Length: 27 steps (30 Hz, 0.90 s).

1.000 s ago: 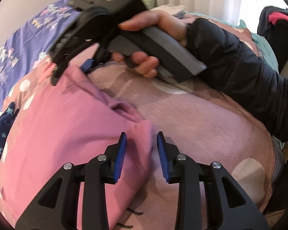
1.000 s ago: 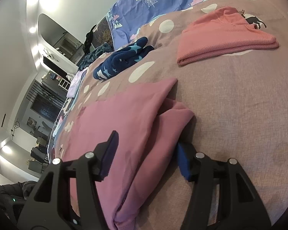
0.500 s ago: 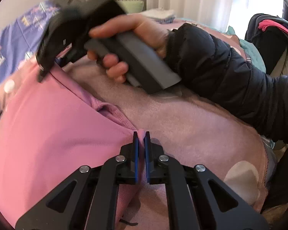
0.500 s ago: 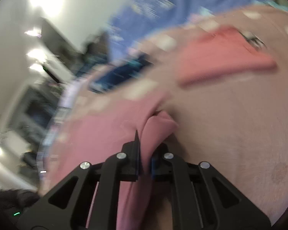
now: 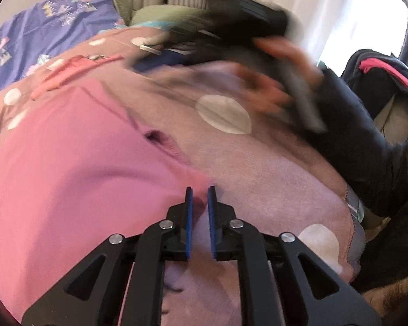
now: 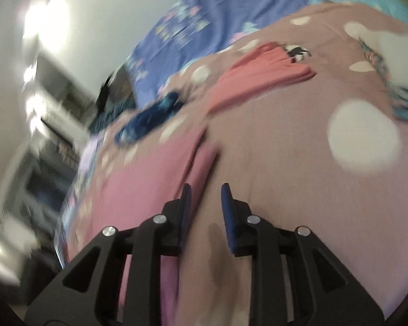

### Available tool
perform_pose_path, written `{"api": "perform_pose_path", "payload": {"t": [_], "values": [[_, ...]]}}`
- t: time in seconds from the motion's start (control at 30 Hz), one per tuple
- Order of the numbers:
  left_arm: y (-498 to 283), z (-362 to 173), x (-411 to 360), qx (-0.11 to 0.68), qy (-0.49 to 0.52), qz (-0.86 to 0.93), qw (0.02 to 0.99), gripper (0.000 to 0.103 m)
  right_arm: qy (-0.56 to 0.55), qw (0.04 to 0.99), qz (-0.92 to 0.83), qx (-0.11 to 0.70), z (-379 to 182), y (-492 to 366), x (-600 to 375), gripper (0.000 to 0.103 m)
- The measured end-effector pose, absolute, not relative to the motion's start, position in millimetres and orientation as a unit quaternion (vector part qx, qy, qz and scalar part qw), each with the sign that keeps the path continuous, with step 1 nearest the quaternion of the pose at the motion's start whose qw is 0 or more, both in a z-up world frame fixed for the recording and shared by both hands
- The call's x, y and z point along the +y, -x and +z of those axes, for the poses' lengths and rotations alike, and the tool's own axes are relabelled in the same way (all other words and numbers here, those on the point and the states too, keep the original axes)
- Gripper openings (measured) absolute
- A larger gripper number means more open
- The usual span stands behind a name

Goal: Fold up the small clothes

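Observation:
A pink garment lies folded on the dotted mauve bedspread. My left gripper is slightly open at the garment's near right corner, with a bit of pink cloth between the blue pads. The right gripper shows blurred at the top of the left wrist view, held by a hand above the bed. In the right wrist view, my right gripper is open, just off the garment's edge, holding nothing.
A folded coral garment and a dark blue starred piece lie further along the bed. A blue patterned pillow is at the head. A dark bag sits at the right beside the bed.
Both grippers were shut on the pink garment's edge half a second ago. Both have now opened. The right gripper has lifted away and moved right; the garment lies flat.

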<state>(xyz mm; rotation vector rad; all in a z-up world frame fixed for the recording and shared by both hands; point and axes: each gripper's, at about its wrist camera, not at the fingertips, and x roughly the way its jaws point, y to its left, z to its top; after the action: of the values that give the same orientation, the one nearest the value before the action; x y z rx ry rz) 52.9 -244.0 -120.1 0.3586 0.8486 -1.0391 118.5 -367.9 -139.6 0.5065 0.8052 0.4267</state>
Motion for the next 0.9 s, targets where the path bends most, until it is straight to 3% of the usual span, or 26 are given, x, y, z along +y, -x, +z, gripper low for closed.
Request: {"api": "perform_pose_path", "payload": {"t": [0.27, 0.3, 0.33, 0.37, 0.43, 0.6, 0.77, 0.9], "values": [[-63, -136, -201, 0.418, -0.162, -0.410, 0.794, 0.026, -0.223, 0.845, 0.266, 0.406, -151, -16, -318, 0.033], [-62, -138, -200, 0.415, -0.164, -0.410, 0.796, 0.027, -0.229, 0.840, 0.266, 0.412, -155, -18, -312, 0.028], [-59, -141, -200, 0.410, -0.168, -0.408, 0.798, 0.027, -0.223, 0.836, 0.248, 0.436, -164, -23, -304, 0.009], [-58, -141, -201, 0.409, -0.172, -0.406, 0.799, 0.027, -0.198, 0.837, 0.211, 0.465, -171, -27, -299, 0.002], [-56, -140, -200, 0.416, -0.165, -0.413, 0.793, 0.027, -0.190, 0.843, 0.179, 0.471, -180, -25, -297, 0.002], [-45, -133, -179, 0.408, -0.163, -0.400, 0.805, 0.036, -0.185, 0.856, 0.132, 0.464, -169, -5, -291, 0.007], [-41, -113, -109, 0.396, -0.101, -0.325, 0.853, 0.044, -0.113, 0.894, 0.078, 0.426, -136, 16, -274, 0.029], [-41, -100, -29, 0.382, -0.039, -0.229, 0.894, 0.045, -0.085, 0.907, 0.074, 0.406, -122, 9, -243, 0.029]]}}
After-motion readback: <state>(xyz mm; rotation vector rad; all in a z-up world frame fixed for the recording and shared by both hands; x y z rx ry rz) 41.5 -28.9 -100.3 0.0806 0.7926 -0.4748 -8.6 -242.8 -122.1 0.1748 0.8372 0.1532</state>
